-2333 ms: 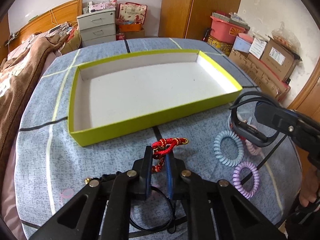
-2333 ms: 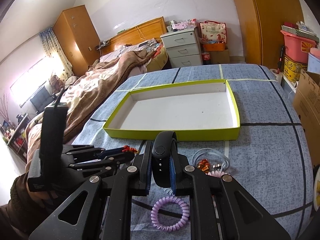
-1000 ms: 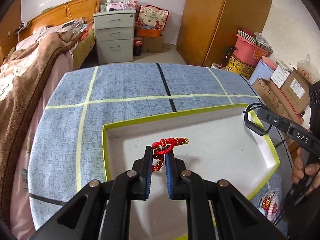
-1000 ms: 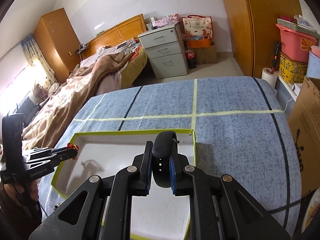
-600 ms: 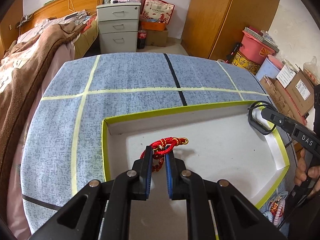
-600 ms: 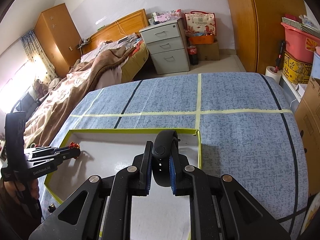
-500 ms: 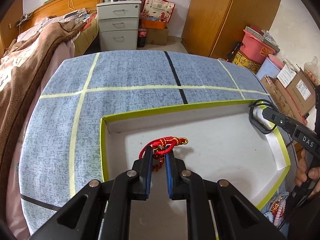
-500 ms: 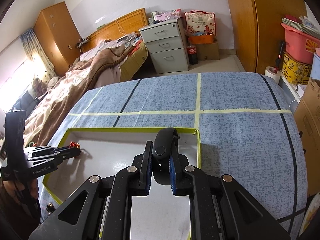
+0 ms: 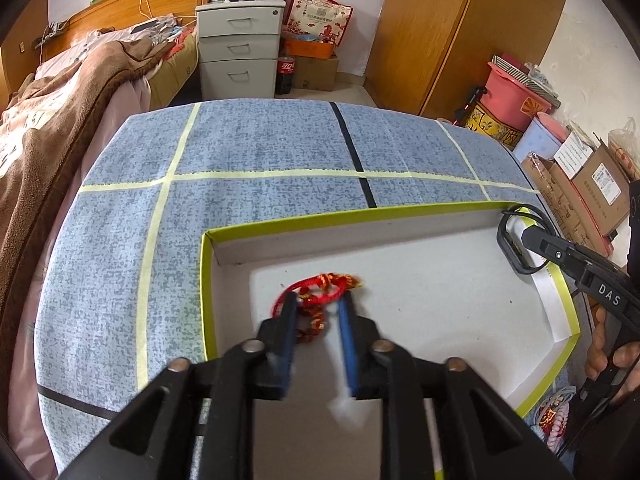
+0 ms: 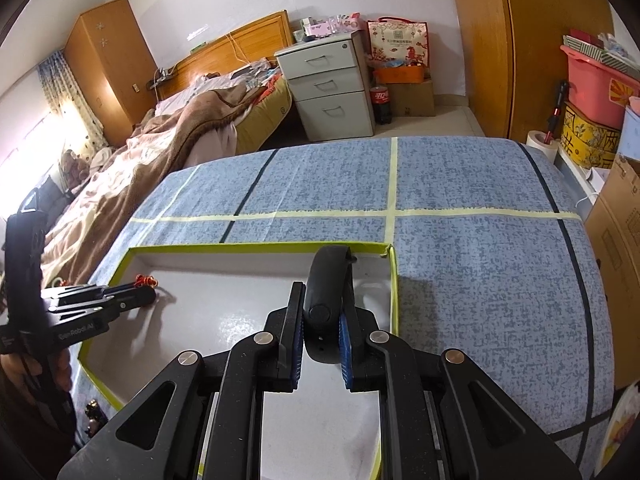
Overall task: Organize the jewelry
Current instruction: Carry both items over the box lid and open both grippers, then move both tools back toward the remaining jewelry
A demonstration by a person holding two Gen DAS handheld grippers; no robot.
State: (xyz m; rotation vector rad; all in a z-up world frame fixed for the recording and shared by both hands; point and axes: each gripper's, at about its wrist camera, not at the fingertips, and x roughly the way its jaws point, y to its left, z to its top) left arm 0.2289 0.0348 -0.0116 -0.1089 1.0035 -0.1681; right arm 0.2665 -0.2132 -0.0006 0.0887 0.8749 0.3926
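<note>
Hovering over the far left corner of the yellow-rimmed tray, the left gripper shows parted jaws, blurred, with a red braided bracelet with gold accents lying between and just beyond its tips on the white floor. Far right, the black band hangs over the rim. From the right wrist, the right gripper stands clenched on that smooth black band, near the tray's far right corner; the bracelet is barely visible.
</note>
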